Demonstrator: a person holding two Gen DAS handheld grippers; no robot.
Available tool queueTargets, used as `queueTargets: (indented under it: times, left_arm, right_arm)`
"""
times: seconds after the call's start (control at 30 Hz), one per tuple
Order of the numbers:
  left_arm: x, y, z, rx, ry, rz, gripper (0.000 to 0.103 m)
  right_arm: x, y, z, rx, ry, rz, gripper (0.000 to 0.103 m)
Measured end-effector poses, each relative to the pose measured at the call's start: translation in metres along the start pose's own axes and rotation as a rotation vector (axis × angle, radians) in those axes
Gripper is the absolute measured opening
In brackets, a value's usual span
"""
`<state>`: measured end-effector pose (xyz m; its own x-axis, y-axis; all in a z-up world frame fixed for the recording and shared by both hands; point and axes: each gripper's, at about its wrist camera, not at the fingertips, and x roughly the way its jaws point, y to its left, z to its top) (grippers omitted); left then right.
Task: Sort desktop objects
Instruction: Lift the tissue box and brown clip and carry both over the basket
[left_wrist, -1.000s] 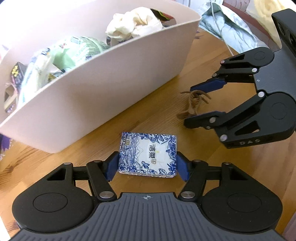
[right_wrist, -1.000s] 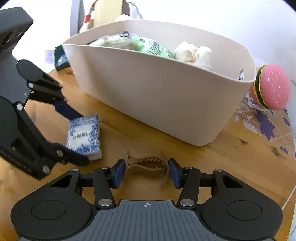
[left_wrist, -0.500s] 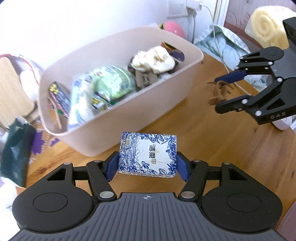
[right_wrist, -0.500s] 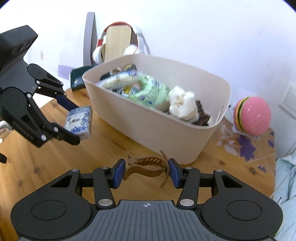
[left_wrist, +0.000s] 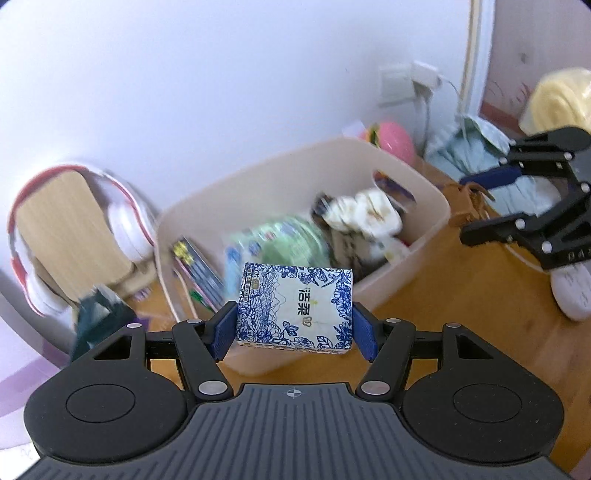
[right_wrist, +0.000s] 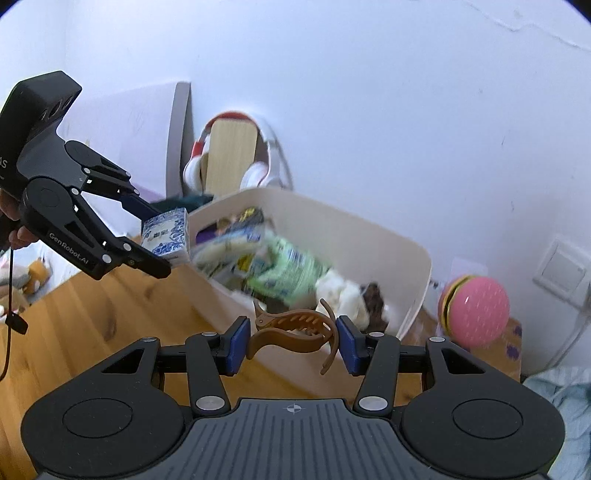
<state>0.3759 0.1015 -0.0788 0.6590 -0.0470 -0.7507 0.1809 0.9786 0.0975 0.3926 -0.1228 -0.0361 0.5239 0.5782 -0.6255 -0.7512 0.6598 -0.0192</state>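
My left gripper (left_wrist: 294, 330) is shut on a blue-and-white tissue pack (left_wrist: 295, 308) and holds it in the air over the near rim of the beige bin (left_wrist: 258, 173). In the right wrist view the left gripper (right_wrist: 157, 242) holds the pack (right_wrist: 168, 236) at the bin's left end (right_wrist: 417, 291). My right gripper (right_wrist: 291, 345) is shut on a brown hair claw clip (right_wrist: 291, 332), raised above the bin's near wall. In the left wrist view the right gripper (left_wrist: 476, 206) is at the bin's right end with the clip (left_wrist: 467, 199) between its fingers.
The bin holds green packets (right_wrist: 280, 269), a crumpled white cloth (left_wrist: 364, 212) and booklets (left_wrist: 195, 266). A burger-shaped pink toy (right_wrist: 474, 312) sits right of the bin. Red-white headphones on a wooden stand (left_wrist: 70, 229) are behind it. The wooden table (right_wrist: 92, 314) lies below.
Both grippers have risen from the table with their objects and now look down into the bin from higher up. The tissue pack and clip stay gripped.
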Motion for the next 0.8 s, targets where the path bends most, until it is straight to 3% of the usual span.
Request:
queueTargets:
  times: [0.4,0.8]
  left_arm:
    - [0.035,0.01,0.042,-0.089,0.001,0.095,0.065]
    - [0.09,0.002,0.046,-0.203,0.134,0.138,0.066]
  right_arm:
    - [0.042,-0.022,0.03,0.031,-0.02,-0.04,0.048]
    - [0.096,-0.034,0.015,0.107,0.073,-0.062,0.048]
